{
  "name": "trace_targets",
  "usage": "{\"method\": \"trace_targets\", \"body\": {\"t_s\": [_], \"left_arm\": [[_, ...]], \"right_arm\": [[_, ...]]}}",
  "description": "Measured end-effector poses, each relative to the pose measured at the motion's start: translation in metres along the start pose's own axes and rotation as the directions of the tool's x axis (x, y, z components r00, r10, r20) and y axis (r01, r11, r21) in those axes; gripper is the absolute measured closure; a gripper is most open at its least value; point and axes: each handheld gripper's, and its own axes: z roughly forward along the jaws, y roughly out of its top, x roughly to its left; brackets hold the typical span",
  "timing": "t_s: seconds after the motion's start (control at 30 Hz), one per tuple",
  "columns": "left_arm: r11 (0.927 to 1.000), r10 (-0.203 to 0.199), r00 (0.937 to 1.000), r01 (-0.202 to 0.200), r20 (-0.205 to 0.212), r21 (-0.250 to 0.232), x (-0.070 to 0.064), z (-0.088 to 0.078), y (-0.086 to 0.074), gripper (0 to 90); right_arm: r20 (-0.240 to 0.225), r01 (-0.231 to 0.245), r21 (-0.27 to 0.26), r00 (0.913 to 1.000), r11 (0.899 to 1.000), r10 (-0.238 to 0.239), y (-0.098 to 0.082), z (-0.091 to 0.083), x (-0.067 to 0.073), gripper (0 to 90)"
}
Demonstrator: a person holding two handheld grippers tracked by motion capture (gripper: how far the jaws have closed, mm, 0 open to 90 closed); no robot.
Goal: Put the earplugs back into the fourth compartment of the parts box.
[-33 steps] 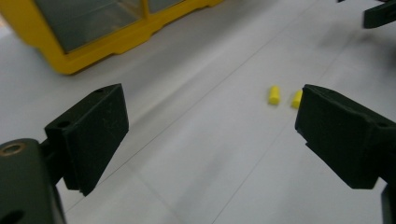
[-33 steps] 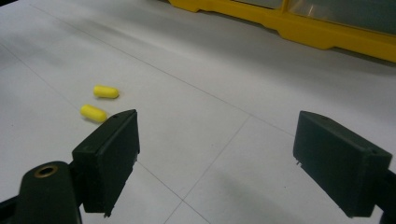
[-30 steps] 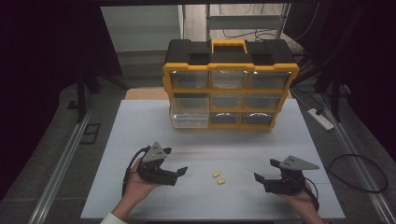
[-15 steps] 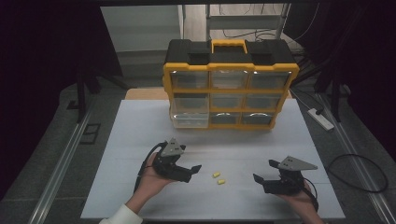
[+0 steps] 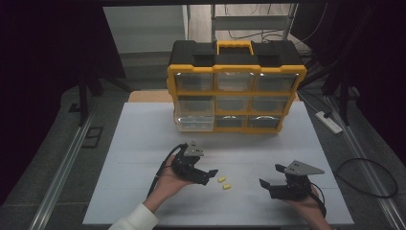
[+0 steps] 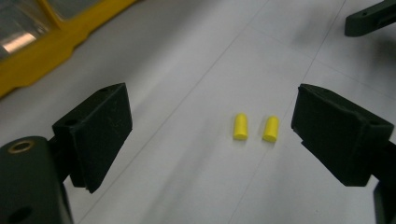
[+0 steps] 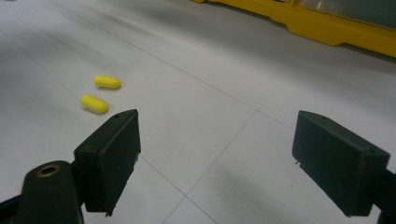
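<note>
Left gripper view: 2 yellow plugs (image 6: 240,126) lie side by side on the white tabletop (image 6: 187,56), framed by the spread left hand-held gripper (image 6: 210,135). Likely light, soft, roll-prone; pinch 1 across its middle. Right hand-held gripper (image 7: 215,158) gapes empty.

My left gripper (image 6: 212,135): jaws of matt black plastic, faces slightly grainy, with a brass-coloured ring set in the body. My right gripper (image 7: 215,161): same matt black plastic, same brass-coloured ring. Two yellow plugs (image 6: 256,127): matt, soft-looking like foam, smooth rounded ends. Table top (image 5: 143,143): white, smooth, low sheen, crossed by thin seam lines. Organizer box (image 5: 237,91): glossy yellow plastic frame, black plastic top, clear plastic drawer fronts catching glare. My sleeve (image 5: 134,221): white cloth. Grey plate on each gripper looks flat, matt.
</note>
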Motion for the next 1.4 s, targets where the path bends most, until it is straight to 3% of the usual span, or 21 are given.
{"method": "trace_targets", "body": {"t_s": [0.13,0.37,0.57,0.97,1.13,1.17,1.3,1.4], "left_arm": [[0.9996,-0.007,0.9999,0.007,0.008,0.026,-0.003,0.010,0.002,12.9],[0.9951,0.022,0.9991,-0.026,0.035,0.095,-0.010,0.035,0.006,13.8],[0.9909,0.019,0.9991,-0.024,0.037,0.132,-0.010,0.048,0.007,15.8],[0.9815,0.014,0.9990,-0.022,0.041,0.190,-0.010,0.064,0.010,20.6],[0.9776,0.028,0.9982,-0.039,0.054,0.207,-0.013,0.072,0.011,23.8],[0.9742,0.034,0.9979,-0.045,0.056,0.221,-0.013,0.073,0.011,23.8],[0.9687,0.040,0.9971,-0.054,0.065,0.242,-0.013,0.076,0.010,28.7],[0.9688,0.040,0.9966,-0.056,0.072,0.242,-0.013,0.076,0.010,32.7]], "right_arm": [[0.005,-0.006,0.003,1.0000,1.000,0.006,0.000,0.000,-0.001,16.4],[-0.003,0.000,0.004,1.0000,1.000,0.000,0.000,0.000,0.000,16.6],[-0.006,0.009,0.012,0.9999,1.000,-0.009,0.000,0.000,0.000,16.7],[-0.006,0.011,0.018,0.9999,1.000,-0.011,-0.001,0.001,0.001,16.7],[-0.008,0.010,0.020,0.9999,1.000,-0.009,-0.001,0.001,0.001,16.7],[-0.008,0.008,0.020,0.9999,1.000,-0.008,-0.001,0.001,0.000,16.7],[-0.009,0.011,0.021,0.9999,1.000,-0.011,-0.001,0.002,0.001,16.7],[-0.010,0.012,0.023,0.9999,1.000,-0.011,-0.001,0.002,0.001,16.7]]}}
